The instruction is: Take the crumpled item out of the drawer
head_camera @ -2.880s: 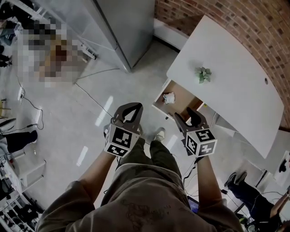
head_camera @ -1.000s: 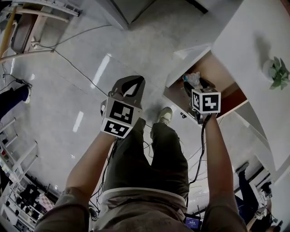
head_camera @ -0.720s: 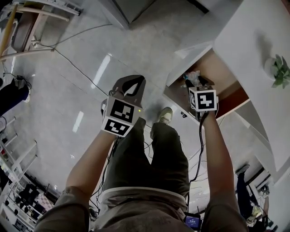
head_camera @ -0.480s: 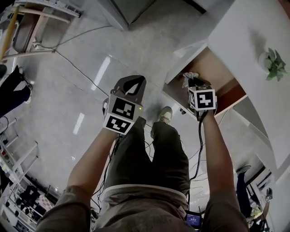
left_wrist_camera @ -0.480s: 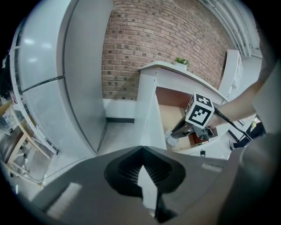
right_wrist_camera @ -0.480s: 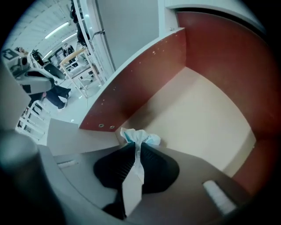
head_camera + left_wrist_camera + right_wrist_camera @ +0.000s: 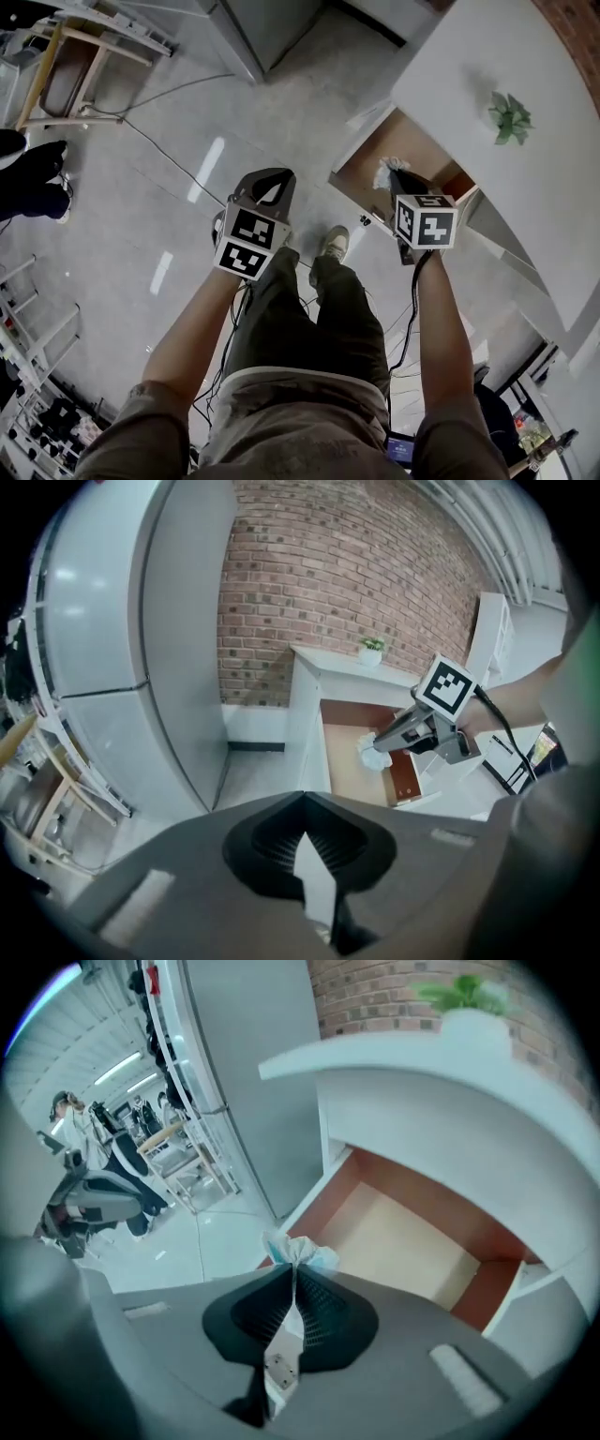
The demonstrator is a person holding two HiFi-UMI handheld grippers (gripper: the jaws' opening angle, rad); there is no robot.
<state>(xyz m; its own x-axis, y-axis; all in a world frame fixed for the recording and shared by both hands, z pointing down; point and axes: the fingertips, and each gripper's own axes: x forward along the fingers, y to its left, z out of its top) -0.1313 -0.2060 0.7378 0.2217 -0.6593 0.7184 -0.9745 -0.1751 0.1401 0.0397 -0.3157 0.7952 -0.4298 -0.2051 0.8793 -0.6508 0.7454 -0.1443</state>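
Half a second on, my right hand-held gripper [image 7: 398, 178], clamped on the crumpled item [image 7: 386, 172], has lifted it above the drawer [image 7: 405, 148]. It lies along the jaws, tuft poking forward past them. My left hand-held gripper [image 7: 267, 183] is closed, empty.

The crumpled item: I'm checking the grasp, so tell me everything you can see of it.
The crumpled item looks like white tissue or thin paper with a faint bluish tinge, bunched into irregular folds. It is pinched between the shut right tongs, its puffed top sticking out past the tips. It is held over the open wooden drawer, apparently clear of its floor; only the tongs touch it.
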